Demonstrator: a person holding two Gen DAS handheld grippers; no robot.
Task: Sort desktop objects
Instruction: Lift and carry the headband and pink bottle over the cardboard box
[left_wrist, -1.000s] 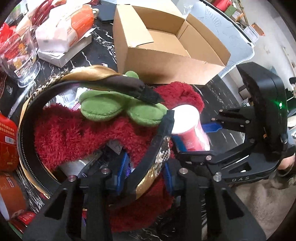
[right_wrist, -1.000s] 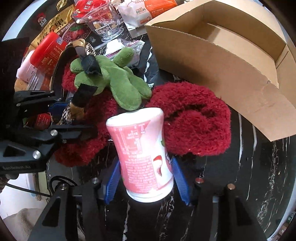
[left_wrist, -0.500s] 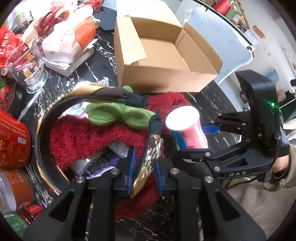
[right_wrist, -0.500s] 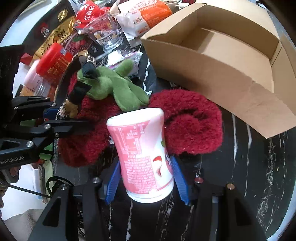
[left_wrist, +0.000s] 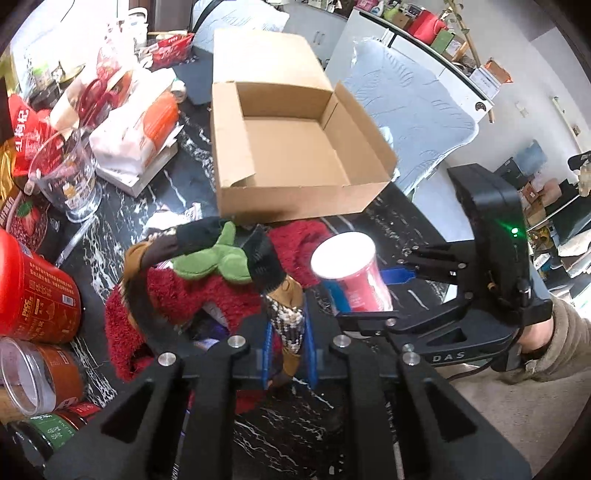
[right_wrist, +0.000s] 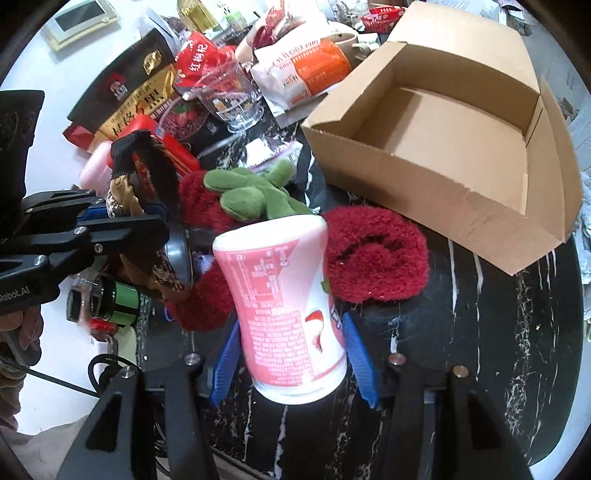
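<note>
— Headband (left_wrist: 286, 325) now pinched tight in the left gripper (left_wrist: 287, 356), lifted off the red plush (left_wrist: 166, 295); a second ago those jaws stood wider.

— And the right gripper (right_wrist: 291, 354)?

— Clamped on the pink bottle (right_wrist: 284, 306), also raised. Cardboard box (right_wrist: 424, 184) waits ahead of both, likely next.

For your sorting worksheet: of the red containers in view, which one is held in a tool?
The pink-red cup, clamped in the right tool; the red canister stands untouched.
</note>
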